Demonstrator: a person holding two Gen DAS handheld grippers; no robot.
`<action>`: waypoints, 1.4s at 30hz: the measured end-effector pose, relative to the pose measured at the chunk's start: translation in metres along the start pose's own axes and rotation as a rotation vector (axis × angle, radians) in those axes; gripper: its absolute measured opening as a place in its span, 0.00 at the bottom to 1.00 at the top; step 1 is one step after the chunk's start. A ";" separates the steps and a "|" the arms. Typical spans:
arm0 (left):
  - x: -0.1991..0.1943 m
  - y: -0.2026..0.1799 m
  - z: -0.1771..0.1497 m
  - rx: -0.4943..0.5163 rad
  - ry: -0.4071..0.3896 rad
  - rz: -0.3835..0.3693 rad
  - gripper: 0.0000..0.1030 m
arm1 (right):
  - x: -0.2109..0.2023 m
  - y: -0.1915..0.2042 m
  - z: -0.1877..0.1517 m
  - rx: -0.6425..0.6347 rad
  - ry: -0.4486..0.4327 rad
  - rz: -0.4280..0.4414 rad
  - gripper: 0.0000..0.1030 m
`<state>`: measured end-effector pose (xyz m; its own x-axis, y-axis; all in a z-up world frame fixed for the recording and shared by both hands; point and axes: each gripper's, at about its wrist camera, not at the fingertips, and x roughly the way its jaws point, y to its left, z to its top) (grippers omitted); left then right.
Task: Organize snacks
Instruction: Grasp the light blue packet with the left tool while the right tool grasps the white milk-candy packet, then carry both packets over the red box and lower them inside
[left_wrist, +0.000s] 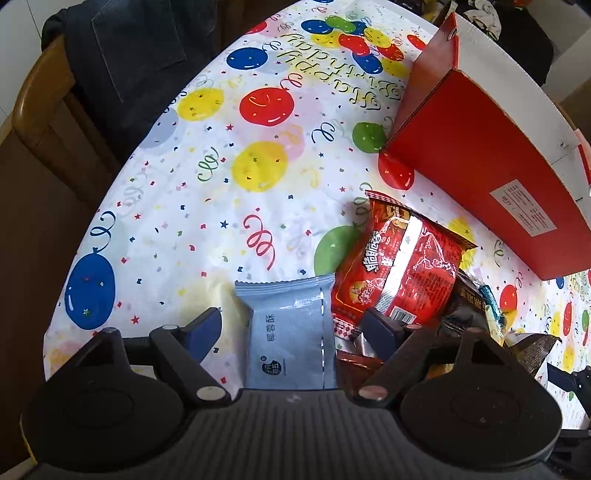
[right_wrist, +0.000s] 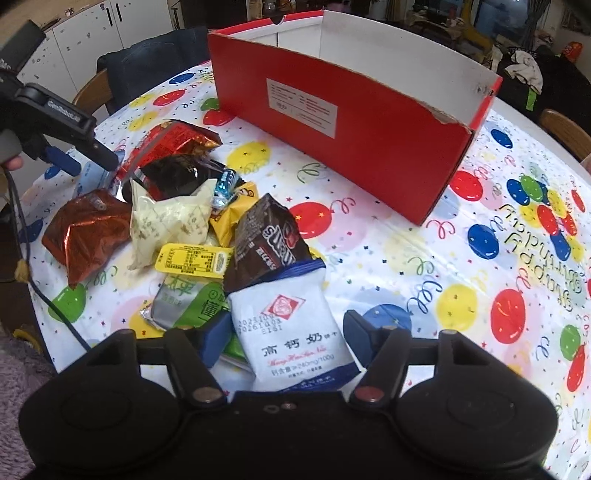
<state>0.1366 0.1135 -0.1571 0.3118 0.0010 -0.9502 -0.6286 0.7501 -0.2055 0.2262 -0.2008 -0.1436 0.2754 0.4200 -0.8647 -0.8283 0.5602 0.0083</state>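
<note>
In the left wrist view, a grey-blue snack packet (left_wrist: 291, 332) lies flat on the balloon-print tablecloth (left_wrist: 207, 206). My left gripper (left_wrist: 293, 326) straddles it, open, with a gap on each side. The right wrist view shows this gripper (right_wrist: 88, 166) at the far left of the snack pile. A white-and-blue biscuit packet (right_wrist: 291, 332) lies between the pads of my right gripper (right_wrist: 288, 330), which stand at its long edges without squeezing it. The open red cardboard box (right_wrist: 351, 140) stands behind the pile, also visible as the red box (left_wrist: 480, 155).
The pile holds a red noodle packet (left_wrist: 402, 266), a brown chocolate packet (right_wrist: 266, 236), a cream packet (right_wrist: 170, 218), a copper foil packet (right_wrist: 88, 232) and a green packet (right_wrist: 188, 306). A chair draped with dark cloth (left_wrist: 122, 74) stands beyond the round table's edge. A cable (right_wrist: 22, 236) hangs at left.
</note>
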 end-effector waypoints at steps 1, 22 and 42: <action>0.001 -0.001 0.000 0.003 0.001 0.003 0.76 | 0.000 0.000 0.000 0.001 0.001 0.000 0.62; -0.005 0.004 -0.018 0.099 -0.065 0.024 0.44 | -0.009 0.016 -0.001 0.111 0.003 -0.110 0.47; -0.063 0.014 -0.018 0.149 -0.090 -0.084 0.44 | -0.072 0.034 0.015 0.275 -0.131 -0.211 0.47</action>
<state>0.0954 0.1119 -0.1045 0.4256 -0.0118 -0.9048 -0.4869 0.8399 -0.2400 0.1857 -0.2013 -0.0740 0.5010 0.3529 -0.7902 -0.5894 0.8077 -0.0129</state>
